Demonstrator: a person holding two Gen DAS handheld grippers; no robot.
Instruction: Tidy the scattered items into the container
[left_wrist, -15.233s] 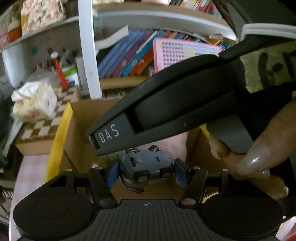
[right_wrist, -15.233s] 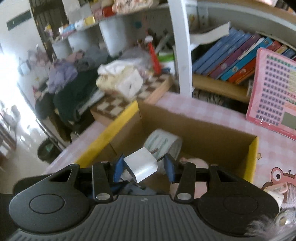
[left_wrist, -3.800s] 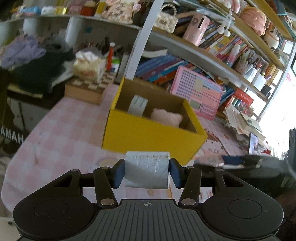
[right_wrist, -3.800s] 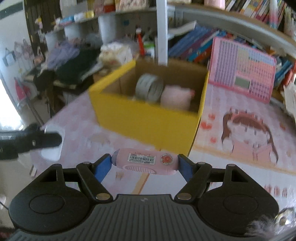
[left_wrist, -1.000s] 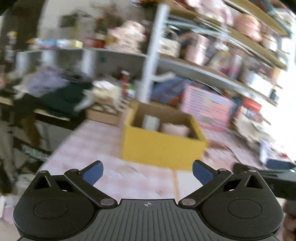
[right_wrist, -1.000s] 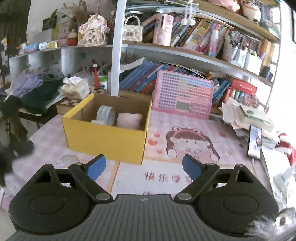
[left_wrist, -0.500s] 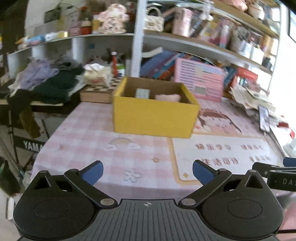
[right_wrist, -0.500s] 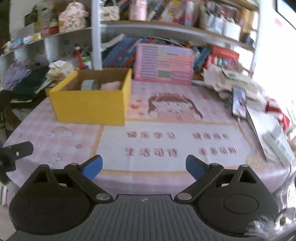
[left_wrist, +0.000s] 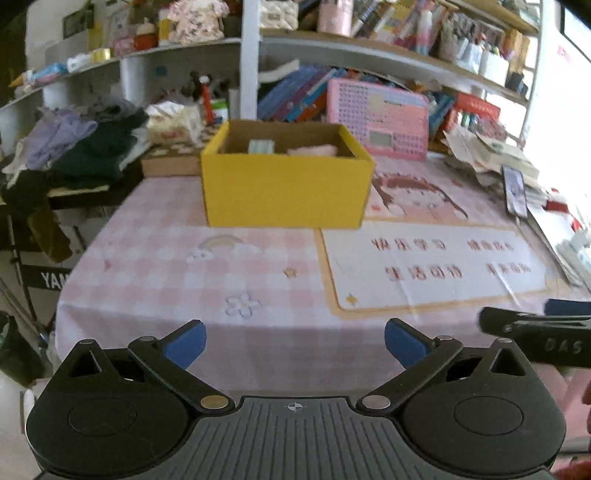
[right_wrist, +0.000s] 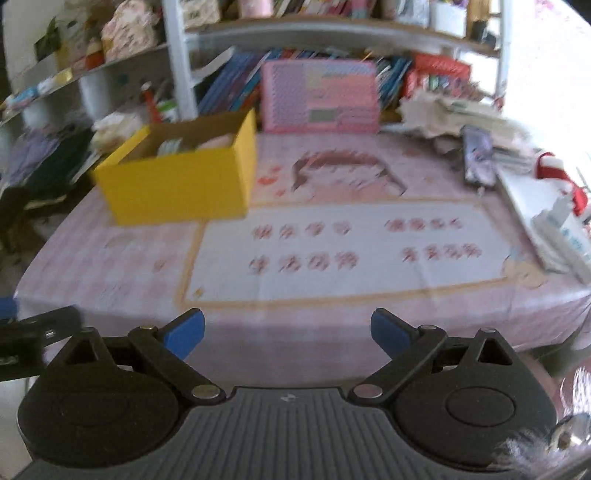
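you hold the left gripper (left_wrist: 293, 341) and right gripper (right_wrist: 287, 330) spread wide and empty at the near table edge, probably because nothing loose remains on the cloth; the yellow box (left_wrist: 286, 194) sits far left, well apart. only the left view shows the tape roll (left_wrist: 261, 146) inside it sharply.

Left hand-held gripper (left_wrist: 293, 338) wide apart, empty; right hand-held gripper (right_wrist: 287, 328) likewise

Cluttered home study, crammed bookshelves (left_wrist: 388, 48), pink tablecloth (left_wrist: 184, 266)
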